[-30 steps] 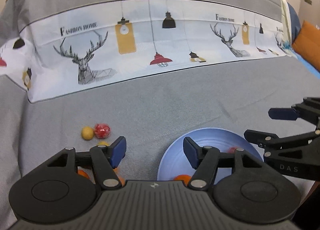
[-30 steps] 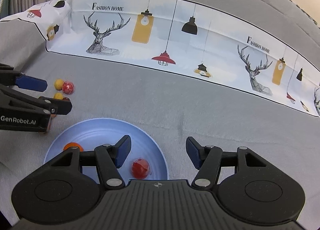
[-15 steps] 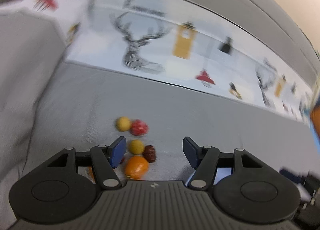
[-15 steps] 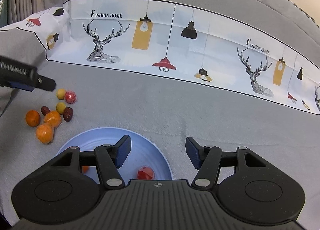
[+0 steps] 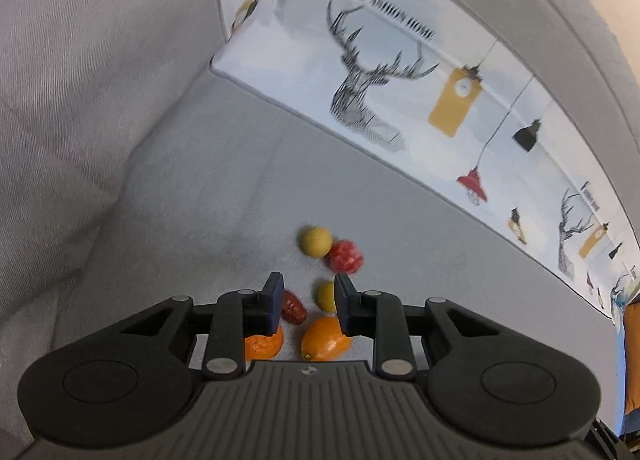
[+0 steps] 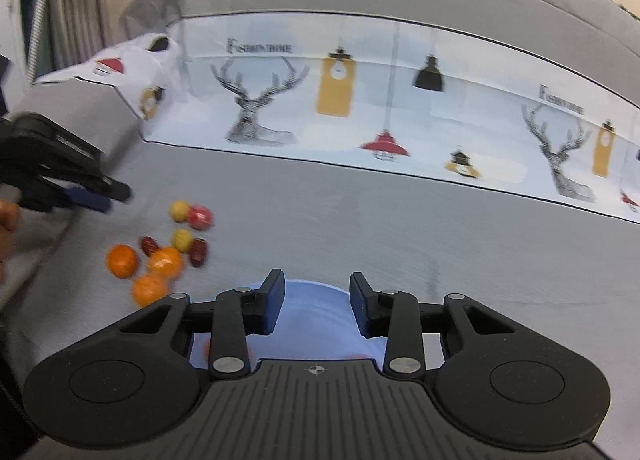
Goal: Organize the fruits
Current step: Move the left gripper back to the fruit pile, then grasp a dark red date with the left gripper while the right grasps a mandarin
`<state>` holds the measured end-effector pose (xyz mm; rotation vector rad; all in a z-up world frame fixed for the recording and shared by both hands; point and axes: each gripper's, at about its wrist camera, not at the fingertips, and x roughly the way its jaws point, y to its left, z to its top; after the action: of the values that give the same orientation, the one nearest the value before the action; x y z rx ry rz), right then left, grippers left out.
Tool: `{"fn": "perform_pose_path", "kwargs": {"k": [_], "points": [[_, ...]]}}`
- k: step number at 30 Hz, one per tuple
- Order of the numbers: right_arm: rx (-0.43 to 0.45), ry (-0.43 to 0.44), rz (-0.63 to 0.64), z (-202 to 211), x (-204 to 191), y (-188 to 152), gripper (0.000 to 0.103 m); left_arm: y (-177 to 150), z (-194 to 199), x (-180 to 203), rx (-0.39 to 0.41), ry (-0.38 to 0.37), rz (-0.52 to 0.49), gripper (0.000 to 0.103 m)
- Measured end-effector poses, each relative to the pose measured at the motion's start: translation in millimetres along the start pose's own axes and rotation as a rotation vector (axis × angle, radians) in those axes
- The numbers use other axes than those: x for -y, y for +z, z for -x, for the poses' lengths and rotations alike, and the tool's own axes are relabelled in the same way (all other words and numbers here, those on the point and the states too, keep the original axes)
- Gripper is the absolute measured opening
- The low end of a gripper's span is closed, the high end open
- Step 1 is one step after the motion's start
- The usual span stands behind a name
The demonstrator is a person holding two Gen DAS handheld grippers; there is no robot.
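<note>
Loose fruit lies in a cluster on the grey sofa seat: a yellow fruit (image 5: 316, 242), a red one (image 5: 346, 258), a second yellow one (image 5: 325, 296), a dark red date (image 5: 294, 310) and two oranges (image 5: 325, 340) (image 5: 262, 344). My left gripper (image 5: 310, 294) hovers over this cluster, its jaws closing, with nothing pressed between the pads. From the right wrist it shows at the left (image 6: 100, 195), beside the fruit pile (image 6: 164, 260). My right gripper (image 6: 318, 296) hangs above the pale blue plate (image 6: 316, 324), jaws closing on nothing. The plate's contents are mostly hidden by the gripper body.
A white cloth printed with deer and lamps (image 6: 360, 99) runs along the sofa back. The grey armrest (image 5: 88, 99) rises left of the fruit. An orange cushion (image 5: 632, 356) sits at the far right. A hand (image 6: 6, 223) holds the left gripper.
My left gripper swung left from the plate to above the fruit cluster and rolled. Both grippers' jaws have narrowed. The plate has slid lower in the right wrist view.
</note>
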<state>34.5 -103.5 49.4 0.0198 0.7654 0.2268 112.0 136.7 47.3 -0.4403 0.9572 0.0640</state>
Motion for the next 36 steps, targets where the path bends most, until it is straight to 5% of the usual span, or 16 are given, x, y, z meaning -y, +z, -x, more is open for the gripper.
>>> {"fn": "perform_pose_path", "kwargs": {"k": [13, 24, 36], "points": [[0.030, 0.199, 0.097, -16.5, -62.8, 19.7, 0.040, 0.5, -36.8, 5.1, -0.124, 0.085, -0.097, 0.034], [-0.128, 0.254, 0.136, -74.6, -101.4, 16.0, 0.051, -0.6, -66.2, 36.3, -0.136, 0.166, -0.347, 0.034], [-0.236, 0.281, 0.170, -109.0, -112.7, 7.0, 0.051, -1.3, -80.8, 41.3, -0.183, 0.148, -0.437, 0.035]]}}
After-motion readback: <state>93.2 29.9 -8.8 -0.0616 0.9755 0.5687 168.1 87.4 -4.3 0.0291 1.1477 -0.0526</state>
